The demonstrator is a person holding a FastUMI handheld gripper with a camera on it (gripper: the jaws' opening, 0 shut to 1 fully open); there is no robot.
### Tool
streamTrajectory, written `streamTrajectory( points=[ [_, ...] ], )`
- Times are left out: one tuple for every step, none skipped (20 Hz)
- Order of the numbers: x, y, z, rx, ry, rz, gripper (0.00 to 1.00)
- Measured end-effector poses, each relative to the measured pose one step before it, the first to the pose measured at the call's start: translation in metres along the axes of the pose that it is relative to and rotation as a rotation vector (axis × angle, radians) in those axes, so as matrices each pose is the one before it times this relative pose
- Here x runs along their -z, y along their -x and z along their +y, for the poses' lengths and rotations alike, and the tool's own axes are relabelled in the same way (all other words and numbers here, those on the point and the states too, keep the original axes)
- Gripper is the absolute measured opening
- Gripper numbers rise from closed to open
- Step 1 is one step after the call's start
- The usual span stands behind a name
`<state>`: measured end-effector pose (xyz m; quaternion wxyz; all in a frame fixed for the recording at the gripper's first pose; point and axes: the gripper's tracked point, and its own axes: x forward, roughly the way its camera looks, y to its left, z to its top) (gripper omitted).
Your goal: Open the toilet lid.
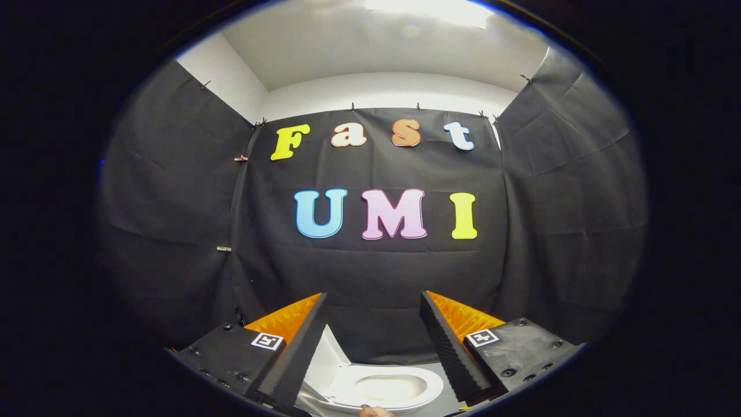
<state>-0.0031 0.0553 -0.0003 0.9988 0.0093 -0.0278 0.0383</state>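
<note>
My gripper point(373, 295) is open, with a wide gap and nothing between its fingers. It points at the black cloth back wall, well above the toilet. Low down between the finger bases sits the white toilet seat point(425, 387), an oval ring around the open bowl point(391, 387). The white lid point(331, 362) stands raised beside the left finger, which partly hides it. Neither finger touches the lid or the seat.
Black cloth walls point(173, 202) close in the booth at the left, back and right, with white wall and ceiling above. A small part of a hand point(375, 412) shows at the seat's near rim. Grey floor point(448, 399) lies to the right of the toilet.
</note>
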Motion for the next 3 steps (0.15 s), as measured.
streamTrajectory(
  points=[
    [0.00057, -0.00073, 0.00062, -0.00183, -0.00063, 0.00181, 0.98],
    [-0.00011, -0.00068, -0.00002, -0.00037, -0.00065, 0.00000, 0.98],
    [-0.00037, -0.00056, 0.00004, -0.00050, -0.00206, -0.00102, 0.98]
  ],
)
